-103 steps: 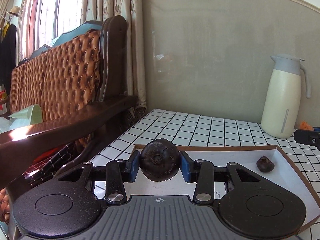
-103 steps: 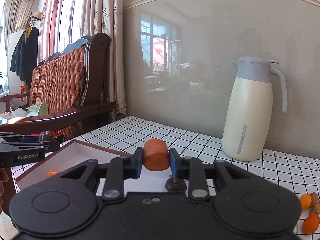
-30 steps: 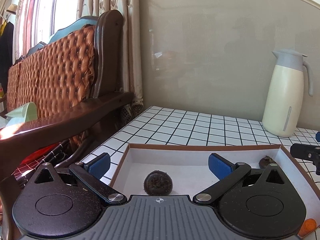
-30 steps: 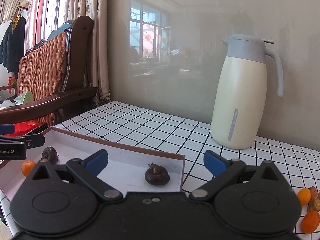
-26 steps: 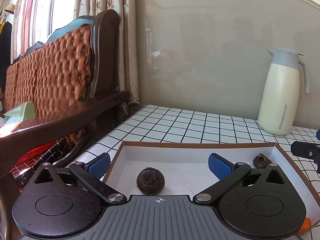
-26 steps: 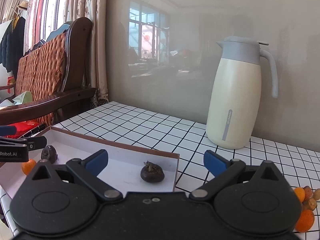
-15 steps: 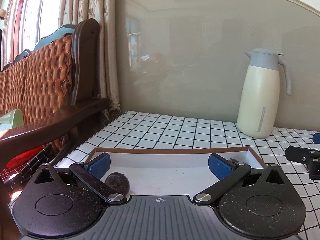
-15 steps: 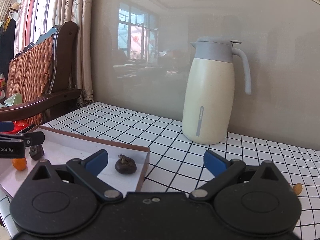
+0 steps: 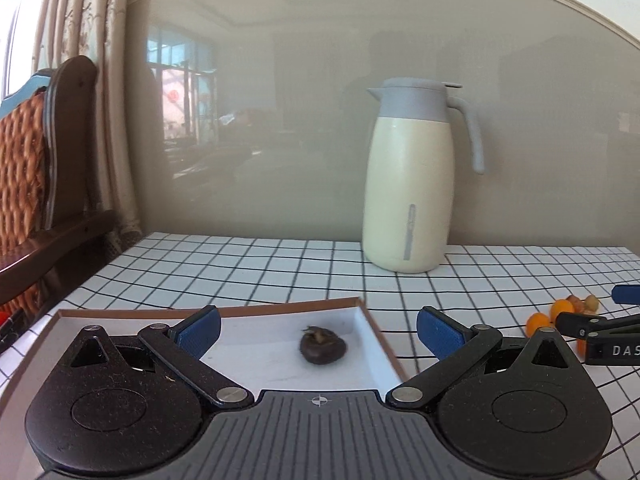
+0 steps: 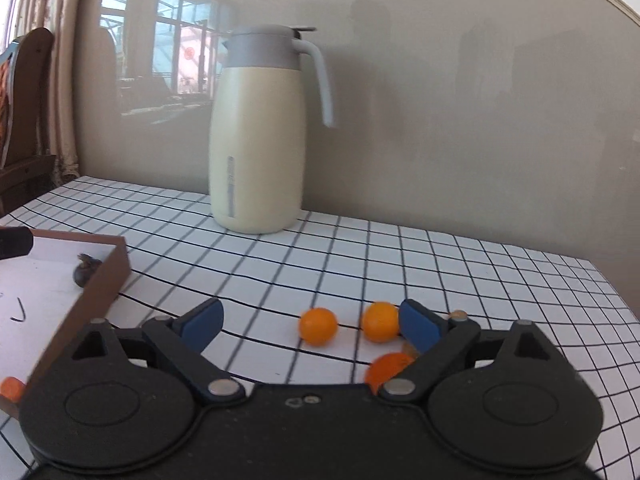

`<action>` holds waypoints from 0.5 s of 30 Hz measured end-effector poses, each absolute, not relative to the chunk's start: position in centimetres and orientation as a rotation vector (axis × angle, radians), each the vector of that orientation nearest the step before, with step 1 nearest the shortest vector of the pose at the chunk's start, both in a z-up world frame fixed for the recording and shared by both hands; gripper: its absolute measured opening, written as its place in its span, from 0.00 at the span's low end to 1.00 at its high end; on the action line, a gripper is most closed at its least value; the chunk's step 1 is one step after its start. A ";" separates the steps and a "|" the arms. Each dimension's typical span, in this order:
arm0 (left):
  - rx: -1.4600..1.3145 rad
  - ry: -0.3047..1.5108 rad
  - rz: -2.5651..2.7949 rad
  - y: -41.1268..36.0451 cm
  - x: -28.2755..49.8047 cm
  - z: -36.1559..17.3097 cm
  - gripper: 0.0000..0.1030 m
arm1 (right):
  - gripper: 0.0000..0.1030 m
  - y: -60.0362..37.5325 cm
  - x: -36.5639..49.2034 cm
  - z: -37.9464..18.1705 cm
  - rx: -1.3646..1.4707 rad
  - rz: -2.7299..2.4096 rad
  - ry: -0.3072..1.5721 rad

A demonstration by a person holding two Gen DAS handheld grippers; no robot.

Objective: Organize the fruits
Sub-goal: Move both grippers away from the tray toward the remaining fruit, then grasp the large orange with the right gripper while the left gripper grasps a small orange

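Both views have swung from the tray point(image 9: 372, 322) toward the loose oranges point(image 10: 318, 326) at lower centre; right gripper point(image 10: 310, 322), empty, has been narrowing; left gripper point(image 9: 318, 326) gapes empty. A hasty pinch could roll one away.

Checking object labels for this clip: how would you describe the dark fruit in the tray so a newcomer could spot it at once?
Start at the cream jug on the checked table. In front of it and to the left lies a shallow, brown-rimmed white tray. The dark fruit sits alone near the tray's right wall: brown, wrinkled, with a stubby tip, unlike the smooth orange fruits loose on the table.
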State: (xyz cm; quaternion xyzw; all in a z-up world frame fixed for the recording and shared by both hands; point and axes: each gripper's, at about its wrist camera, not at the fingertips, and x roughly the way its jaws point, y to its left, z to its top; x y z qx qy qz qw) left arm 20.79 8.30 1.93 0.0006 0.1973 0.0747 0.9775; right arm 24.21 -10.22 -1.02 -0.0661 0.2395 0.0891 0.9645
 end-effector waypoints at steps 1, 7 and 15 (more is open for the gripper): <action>0.010 0.397 0.129 7.3 21.0 1.9 1.00 | 0.83 -10.9 24.3 -1.3 -0.132 0.168 0.492; 0.050 0.400 0.023 2.2 22.8 1.7 1.00 | 0.82 -13.4 24.7 -2.7 -0.161 0.111 0.523; 0.095 0.433 -0.040 -1.7 24.4 0.6 1.00 | 0.49 -15.0 26.3 -4.8 -0.129 0.117 0.608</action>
